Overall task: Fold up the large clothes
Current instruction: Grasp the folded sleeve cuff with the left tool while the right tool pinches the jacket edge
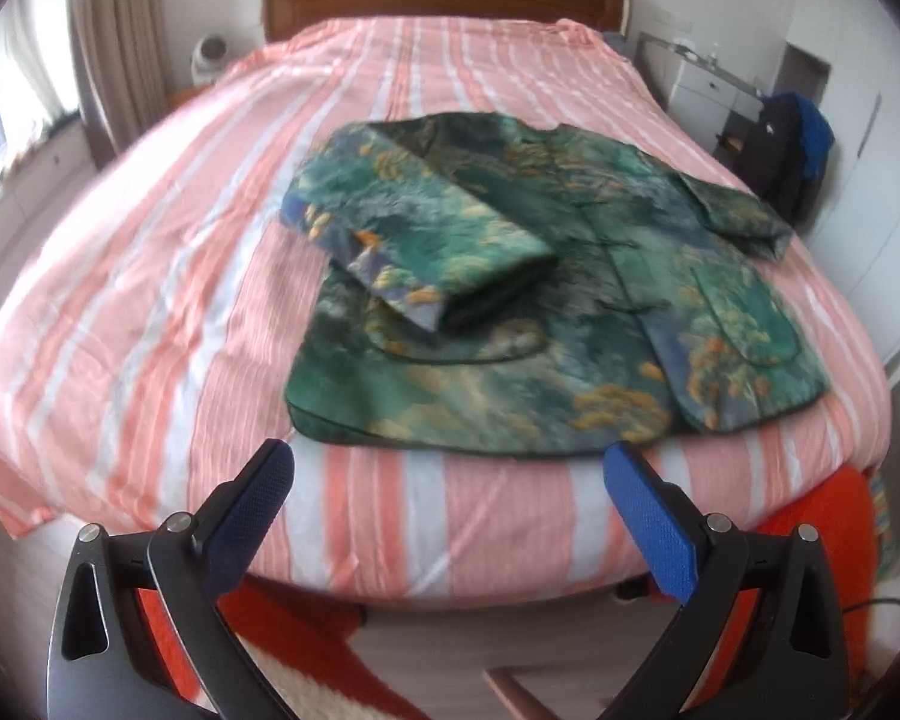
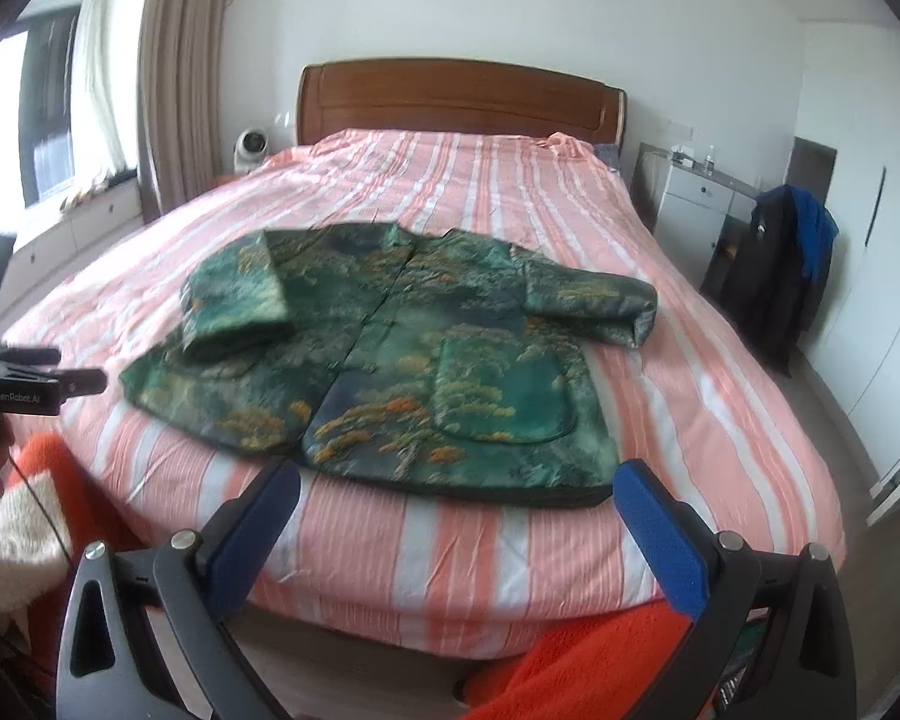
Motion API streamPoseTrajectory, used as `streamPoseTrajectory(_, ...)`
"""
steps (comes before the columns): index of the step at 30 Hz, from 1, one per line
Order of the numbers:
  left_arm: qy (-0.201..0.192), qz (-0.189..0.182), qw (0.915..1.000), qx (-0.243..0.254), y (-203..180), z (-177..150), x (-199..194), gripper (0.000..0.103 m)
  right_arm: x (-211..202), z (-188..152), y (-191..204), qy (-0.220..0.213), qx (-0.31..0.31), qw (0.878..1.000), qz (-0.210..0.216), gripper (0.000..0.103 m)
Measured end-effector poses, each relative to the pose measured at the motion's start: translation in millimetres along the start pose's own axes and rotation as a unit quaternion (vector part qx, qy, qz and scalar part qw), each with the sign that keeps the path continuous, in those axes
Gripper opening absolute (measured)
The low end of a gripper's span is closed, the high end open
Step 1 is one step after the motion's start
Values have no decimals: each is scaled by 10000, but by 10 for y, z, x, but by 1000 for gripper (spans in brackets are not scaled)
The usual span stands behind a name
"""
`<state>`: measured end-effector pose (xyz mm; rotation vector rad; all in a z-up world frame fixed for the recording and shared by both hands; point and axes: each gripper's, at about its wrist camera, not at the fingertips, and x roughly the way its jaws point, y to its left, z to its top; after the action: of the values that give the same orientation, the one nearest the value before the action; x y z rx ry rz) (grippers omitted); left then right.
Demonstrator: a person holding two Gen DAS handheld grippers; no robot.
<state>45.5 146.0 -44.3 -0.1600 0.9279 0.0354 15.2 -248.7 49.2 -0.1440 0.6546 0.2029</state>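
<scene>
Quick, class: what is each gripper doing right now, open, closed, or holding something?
Left gripper: open, holding nothing, short of the green jacket.
Right gripper: open, holding nothing, at the jacket's near hem.

A wide bed under a pink-and-white striped cover [image 2: 510, 192] fills the white-walled room, its brown wooden headboard [image 2: 456, 99] against the far wall. Left of the bed hang beige curtains [image 2: 180, 60] beside a bright window [image 2: 48, 102]; right of it stands a white bedside cabinet [image 2: 693, 210].
</scene>
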Motion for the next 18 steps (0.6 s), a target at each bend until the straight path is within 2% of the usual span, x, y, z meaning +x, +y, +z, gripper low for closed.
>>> streamPoseTrajectory(2, 259, -325, 9985, -359, 402, 165, 297, 103, 197, 43, -304, -16, 102, 9998, 153, 103)
streamPoseTrajectory(4, 543, -722, 9940, -619, 678, 270, 610, 103, 577, 48, -674, 398, 273, 9980, 401, 103)
streamPoseTrajectory(6, 912, -1054, 9867, -841, 873, 340, 986, 103, 1075, 9, -1076, 986, 696, 9907, 629, 103)
streamPoseTrajectory(9, 1226, -1039, 9833, -850, 895, 340, 1347, 102, 1631, -45, -1376, 1463, 916, 9823, 731, 103)
streamPoseTrajectory(12, 1449, -925, 9834, -581, 769, 285, 1515, 98, 2140, -95, -1536, 1764, 1373, 9685, 1095, 103)
streamPoseTrajectory(13, 1404, -818, 9856, -461, 719, 267, 1506, 87, 2260, -125, -1557, 1919, 1539, 9624, 1149, 103)
streamPoseTrajectory(14, 1361, -719, 9874, -355, 677, 246, 1482, 78, 2363, -154, -1574, 2071, 1717, 9552, 1238, 94)
streamPoseTrajectory(15, 1352, -639, 9882, -320, 662, 229, 1467, 55, 2462, -180, -1572, 2182, 1918, 9464, 1410, 82)
streamPoseTrajectory(16, 1344, -563, 9887, -352, 671, 217, 1441, 28, 2520, -200, -1544, 2274, 1995, 9415, 1486, 66)
streamPoseTrajectory(18, 1297, -762, 9867, -614, 757, 226, 1353, 15, 2524, -184, -1464, 2318, 1843, 9453, 1369, 48)
